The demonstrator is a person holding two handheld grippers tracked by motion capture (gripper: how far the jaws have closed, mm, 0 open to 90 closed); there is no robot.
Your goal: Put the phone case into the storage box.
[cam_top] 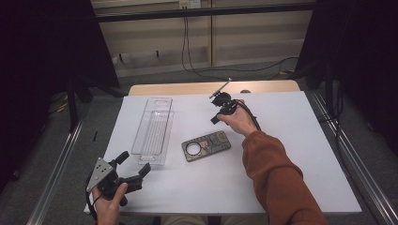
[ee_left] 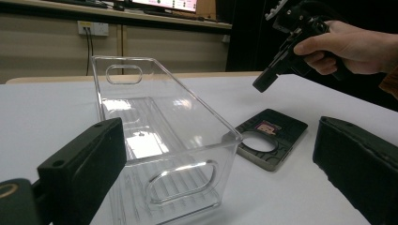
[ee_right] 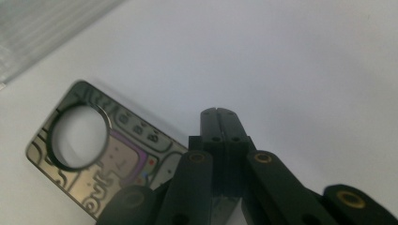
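We hold our right gripper (cam_top: 215, 119) above the table with its jaws pressed together on nothing, likely poised over the phone case (cam_top: 206, 146), which lies flat just beside the clear bin (cam_top: 152, 131) (our left gripper (cam_top: 133, 166) waits wide open, empty).

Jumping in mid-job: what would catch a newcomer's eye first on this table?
Probably the clear plastic bin standing lengthwise on the left half of the white table, and the dark phone case with its round cutout lying flat just right of it. Above and behind the case, the right gripper hangs shut and holding nothing, while the left gripper waits open near the bin's near end.
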